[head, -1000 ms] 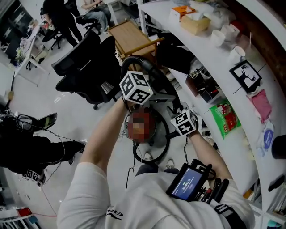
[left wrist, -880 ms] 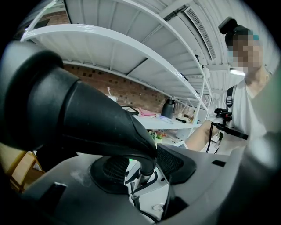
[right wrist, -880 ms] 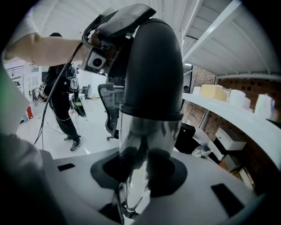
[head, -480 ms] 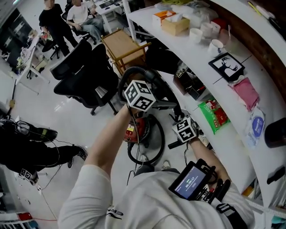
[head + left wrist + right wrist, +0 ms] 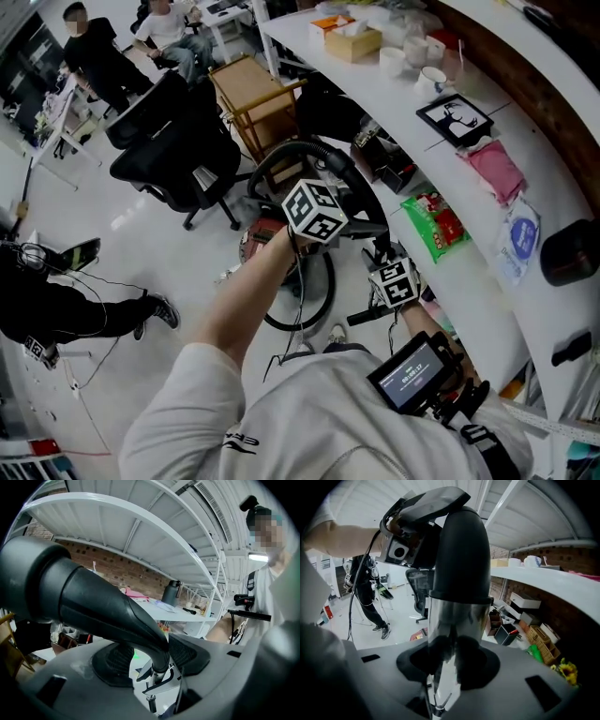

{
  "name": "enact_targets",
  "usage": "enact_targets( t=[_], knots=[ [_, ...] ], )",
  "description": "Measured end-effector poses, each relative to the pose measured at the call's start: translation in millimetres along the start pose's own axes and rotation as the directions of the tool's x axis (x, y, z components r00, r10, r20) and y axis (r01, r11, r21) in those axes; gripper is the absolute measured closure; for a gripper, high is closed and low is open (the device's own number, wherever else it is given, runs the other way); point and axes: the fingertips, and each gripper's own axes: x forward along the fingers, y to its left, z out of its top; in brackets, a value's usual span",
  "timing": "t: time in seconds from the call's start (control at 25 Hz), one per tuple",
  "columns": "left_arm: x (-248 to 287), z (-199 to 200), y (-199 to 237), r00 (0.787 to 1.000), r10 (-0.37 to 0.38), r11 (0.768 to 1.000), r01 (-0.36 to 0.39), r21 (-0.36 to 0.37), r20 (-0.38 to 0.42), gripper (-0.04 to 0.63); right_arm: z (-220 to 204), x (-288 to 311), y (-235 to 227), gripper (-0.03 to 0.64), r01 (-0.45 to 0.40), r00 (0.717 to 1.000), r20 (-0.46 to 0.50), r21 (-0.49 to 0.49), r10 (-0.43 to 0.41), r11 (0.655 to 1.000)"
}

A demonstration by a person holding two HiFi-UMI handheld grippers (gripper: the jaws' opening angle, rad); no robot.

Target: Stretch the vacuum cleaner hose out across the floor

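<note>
The black vacuum hose (image 5: 302, 150) arches up from the red vacuum cleaner body (image 5: 254, 240) on the floor, and more hose loops below my arms. My left gripper (image 5: 155, 663) is shut on the hose's black curved handle (image 5: 93, 599); its jaws have just been opening a little with the handle still between them. My right gripper (image 5: 443, 667) is shut on the chrome wand tube (image 5: 454, 620) under its black collar. In the head view the left gripper's cube (image 5: 315, 212) is above the right gripper's cube (image 5: 395, 282), both close to the counter.
A curved white counter (image 5: 473, 202) with cups, a framed picture and packets runs along the right. Black office chairs (image 5: 173, 150) and a wooden cart (image 5: 251, 92) stand behind the vacuum. A person in black (image 5: 56, 314) crouches at the left, with cables on the floor.
Both grippers have travelled along the counter with the handle and wand in them. The red vacuum body now sits further left of my hands in the head view.
</note>
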Motion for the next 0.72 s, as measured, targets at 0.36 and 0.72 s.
enact_targets(
  t=[0.36,0.72],
  knots=[
    [17.3,-17.7,-72.3,0.998,-0.004,1.0,0.003,0.002,0.064,0.376,-41.1,-60.2,31.6,0.491,0.097,0.995,-0.033,0.03,-0.096,0.995],
    [11.2,-46.5,-138.1,0.984,0.08,0.997,-0.077,-0.026,0.162,0.358,-79.1,-106.7,81.9,0.491,0.151,0.987,-0.054,0.042,-0.149,0.988]
  ],
)
